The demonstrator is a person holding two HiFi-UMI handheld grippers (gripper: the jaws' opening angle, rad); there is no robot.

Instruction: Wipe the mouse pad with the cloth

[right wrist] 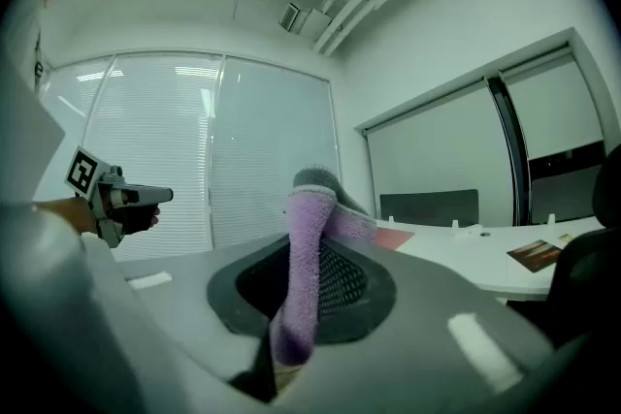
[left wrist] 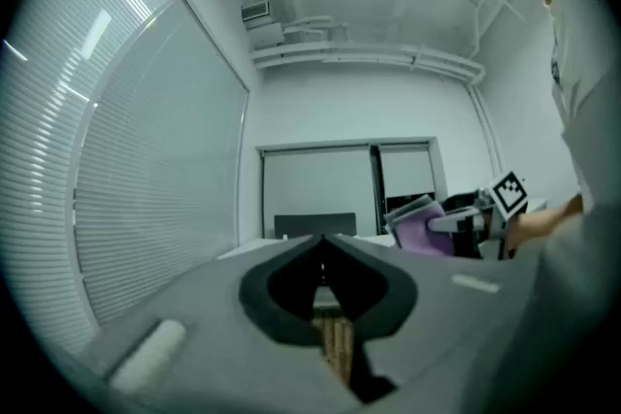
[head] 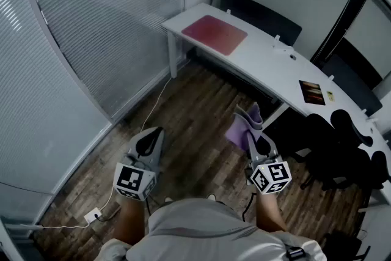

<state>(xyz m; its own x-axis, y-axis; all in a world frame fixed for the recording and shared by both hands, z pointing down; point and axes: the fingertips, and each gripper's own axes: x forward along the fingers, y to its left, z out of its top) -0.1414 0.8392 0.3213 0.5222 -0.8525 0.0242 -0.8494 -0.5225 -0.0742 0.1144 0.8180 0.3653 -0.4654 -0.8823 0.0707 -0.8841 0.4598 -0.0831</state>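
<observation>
A dark red mouse pad point(head: 214, 33) lies flat on the left end of a long white desk point(head: 269, 64), far ahead of both grippers. My right gripper point(head: 252, 131) is shut on a purple and grey cloth point(head: 242, 126), held over the wooden floor short of the desk. In the right gripper view the cloth point(right wrist: 309, 262) hangs folded between the jaws, and the mouse pad point(right wrist: 390, 237) shows as a thin red strip behind it. My left gripper point(head: 151, 139) is shut with nothing in it, level with the right one.
The desk also carries a brown booklet point(head: 312, 92) and small items. Dark office chairs point(head: 342, 150) stand at the right. Window blinds point(head: 104, 21) line the left wall. A white cable and socket point(head: 93, 215) lie on the floor at lower left.
</observation>
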